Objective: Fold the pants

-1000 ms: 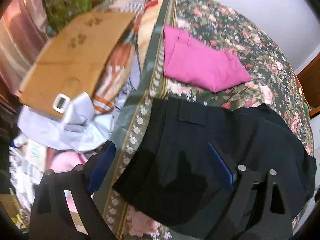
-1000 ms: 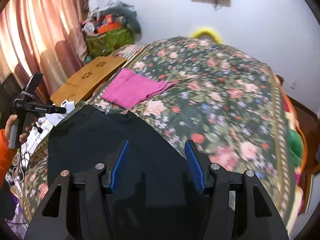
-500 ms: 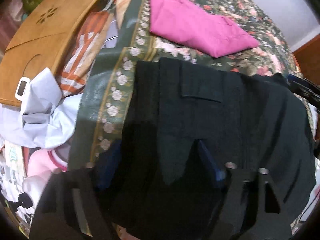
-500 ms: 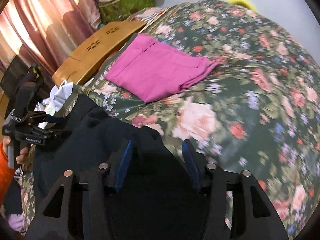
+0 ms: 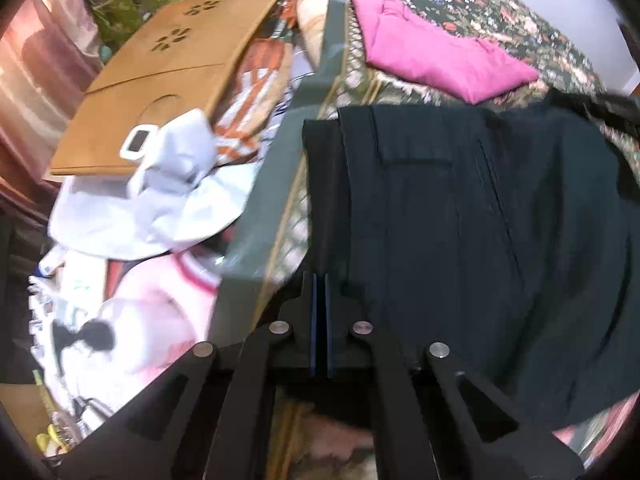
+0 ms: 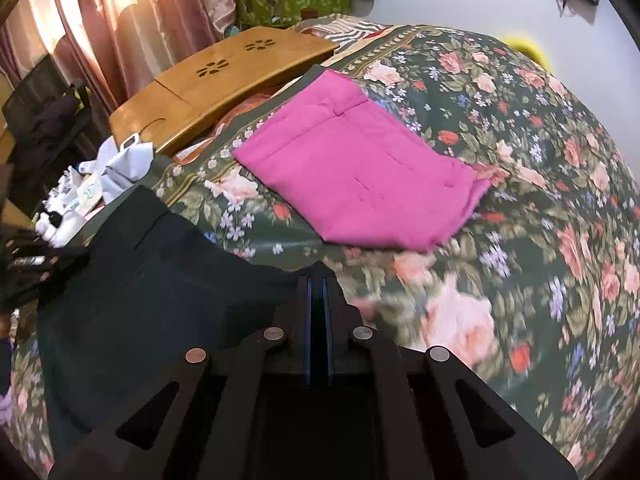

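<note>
Black pants (image 5: 480,240) lie spread on the floral bed cover (image 6: 520,160), waistband toward the pink garment. My left gripper (image 5: 320,280) is shut on the black pants at their left near edge. My right gripper (image 6: 318,284) is shut on the black pants (image 6: 160,300) at their right edge. The left gripper shows blurred at the left edge of the right wrist view (image 6: 36,264).
Folded pink pants (image 6: 352,164) lie on the bed beyond the black ones. A wooden lap desk (image 5: 168,80) and white cloth (image 5: 160,200) lie off the bed's left side. Curtains (image 6: 100,20) and a green bag (image 6: 292,0) stand at the back.
Both grippers were open above the black pants; both have dropped to the fabric and closed on its edges.
</note>
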A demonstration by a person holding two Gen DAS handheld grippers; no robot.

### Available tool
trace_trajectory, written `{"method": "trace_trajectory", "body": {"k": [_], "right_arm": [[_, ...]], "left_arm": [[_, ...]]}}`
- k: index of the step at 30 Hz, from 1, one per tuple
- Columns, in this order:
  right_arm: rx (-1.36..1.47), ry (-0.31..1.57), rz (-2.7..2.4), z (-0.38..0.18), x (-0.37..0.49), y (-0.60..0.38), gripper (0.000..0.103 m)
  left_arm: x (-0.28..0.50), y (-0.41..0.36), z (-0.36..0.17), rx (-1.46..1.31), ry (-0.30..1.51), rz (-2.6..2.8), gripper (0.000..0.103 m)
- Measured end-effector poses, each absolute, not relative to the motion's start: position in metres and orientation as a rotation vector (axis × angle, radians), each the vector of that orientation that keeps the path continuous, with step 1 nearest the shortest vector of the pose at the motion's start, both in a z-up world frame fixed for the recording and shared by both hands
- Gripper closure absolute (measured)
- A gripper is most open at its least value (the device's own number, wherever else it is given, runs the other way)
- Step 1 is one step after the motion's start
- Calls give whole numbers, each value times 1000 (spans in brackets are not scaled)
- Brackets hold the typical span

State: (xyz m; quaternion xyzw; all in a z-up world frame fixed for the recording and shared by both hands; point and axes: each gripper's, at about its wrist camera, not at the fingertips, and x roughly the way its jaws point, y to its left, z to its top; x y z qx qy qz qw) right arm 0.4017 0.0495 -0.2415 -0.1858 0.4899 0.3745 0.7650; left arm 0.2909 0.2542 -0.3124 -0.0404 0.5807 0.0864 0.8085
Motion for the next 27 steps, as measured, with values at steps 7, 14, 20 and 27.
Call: {"method": "trace_trajectory", "body": {"k": [7,14,20,27], "right_arm": [[-406,1043,789,-217,388,37,80],[-405,925,772,-170,339,-27,66],[-365,905,739,-158,299,-83,65],[-312,948,709,-173,261,-129,64]], "left_arm": [[273,261,-291,-163,1230,184,89],[261,232,-258,-197,1151,149,19],[252,219,-268,-322,1206,95,19],[247,216,-287,-493,1246,71,20]]}}
